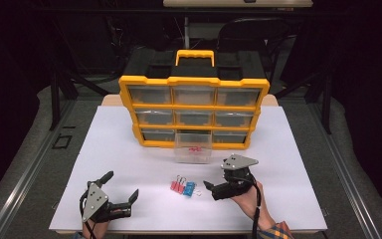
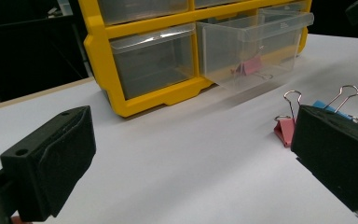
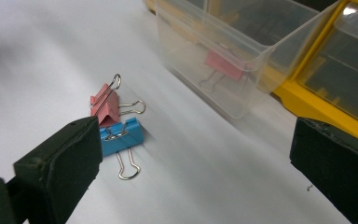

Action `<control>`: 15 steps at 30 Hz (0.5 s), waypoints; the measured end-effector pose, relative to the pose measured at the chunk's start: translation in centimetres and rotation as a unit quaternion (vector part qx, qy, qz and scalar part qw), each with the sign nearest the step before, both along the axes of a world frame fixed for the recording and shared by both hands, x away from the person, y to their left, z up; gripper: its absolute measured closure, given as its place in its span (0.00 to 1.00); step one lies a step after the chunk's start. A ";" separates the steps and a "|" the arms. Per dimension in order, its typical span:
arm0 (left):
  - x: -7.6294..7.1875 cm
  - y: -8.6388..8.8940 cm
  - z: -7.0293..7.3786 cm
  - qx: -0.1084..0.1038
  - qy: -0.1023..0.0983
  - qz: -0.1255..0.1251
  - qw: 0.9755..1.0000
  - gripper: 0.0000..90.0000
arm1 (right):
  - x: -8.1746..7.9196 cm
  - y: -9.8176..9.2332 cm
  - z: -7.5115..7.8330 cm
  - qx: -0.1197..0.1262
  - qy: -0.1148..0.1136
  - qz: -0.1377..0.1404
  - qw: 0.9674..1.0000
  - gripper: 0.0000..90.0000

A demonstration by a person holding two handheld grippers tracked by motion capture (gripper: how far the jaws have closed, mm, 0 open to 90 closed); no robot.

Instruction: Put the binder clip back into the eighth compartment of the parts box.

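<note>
My left gripper [image 1: 121, 195] rests low on the white bench [image 1: 129, 149], jaws spread wide with nothing between them; it plays no part for now. To its right, mid-bench, lie the binder clips still to be put away: two pink binder clips [image 3: 105, 106] side by side and a blue binder clip [image 3: 121, 135] touching them, its wire handles folded out flat toward me. They are small, with painted metal bodies and thin silver loops, lying on their sides. A tiny white scrap [image 1: 199, 193] sits just beside them; I cannot tell what it is. Behind them, the clear drawer [image 1: 193, 148] is pulled out of the bottom row of the yellow organizer [image 1: 194, 82] and already holds one pink clip [image 3: 223, 65], so I judge the sorting begun but mostly unfinished. Furthest right, my right gripper [image 1: 210, 187] hovers just beside the loose clips, jaws fully apart and empty, pointing toward them. A pick-up looks like the step in hand.
</note>
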State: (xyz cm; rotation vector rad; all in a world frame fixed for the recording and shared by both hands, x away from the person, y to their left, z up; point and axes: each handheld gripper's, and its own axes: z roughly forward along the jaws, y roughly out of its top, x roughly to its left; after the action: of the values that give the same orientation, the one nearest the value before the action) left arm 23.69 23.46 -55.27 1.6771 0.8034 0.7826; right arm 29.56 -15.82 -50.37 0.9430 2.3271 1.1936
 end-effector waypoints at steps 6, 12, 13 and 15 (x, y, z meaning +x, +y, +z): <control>0.0 0.0 0.0 -0.001 0.001 -0.001 1.000 0.00 | -0.1 0.9 -0.6 -0.007 0.007 0.016 1.000 0.00; -0.1 0.0 0.0 -0.002 -0.001 -0.002 1.000 0.00 | -0.1 1.9 -1.2 -0.013 0.012 0.038 0.999 0.00; -0.1 0.0 0.0 -0.001 -0.001 -0.002 1.000 0.00 | -0.1 2.2 -1.3 -0.015 0.014 0.044 0.999 0.00; 0.0 0.0 0.0 -0.001 -0.001 -0.002 1.000 0.00 | 0.0 2.6 -1.5 -0.018 0.016 0.052 0.998 0.00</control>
State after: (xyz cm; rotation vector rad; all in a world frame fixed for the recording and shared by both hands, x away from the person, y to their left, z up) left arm 23.67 23.48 -55.26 1.6758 0.7991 0.7796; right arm 29.53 -13.25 -51.88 0.8450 2.4417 1.1791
